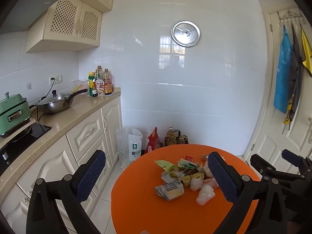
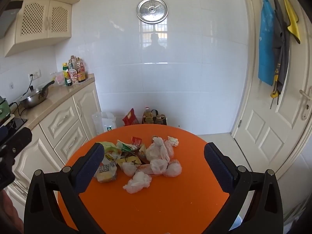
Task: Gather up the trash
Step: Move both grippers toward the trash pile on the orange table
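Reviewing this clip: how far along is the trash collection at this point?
Nothing looks collected yet. The pile of wrappers and crumpled tissues lies on the orange table. Both the left tongs and the right tongs are open and empty, above the near side of the table. All of the picking up is left.

Trash pile (image 2: 140,159) on table (image 2: 156,210), counter (image 2: 58,95) left, door (image 2: 273,126) right

Beneath both my grippers the round table (image 2: 156,210) is plain orange. Ahead of my right gripper (image 2: 154,163), the trash pile (image 2: 144,159) mixes white crumpled tissues, yellow-green wrappers and one red packet (image 2: 137,140). My finger pads (image 2: 218,167) are dark blue, dimpled.
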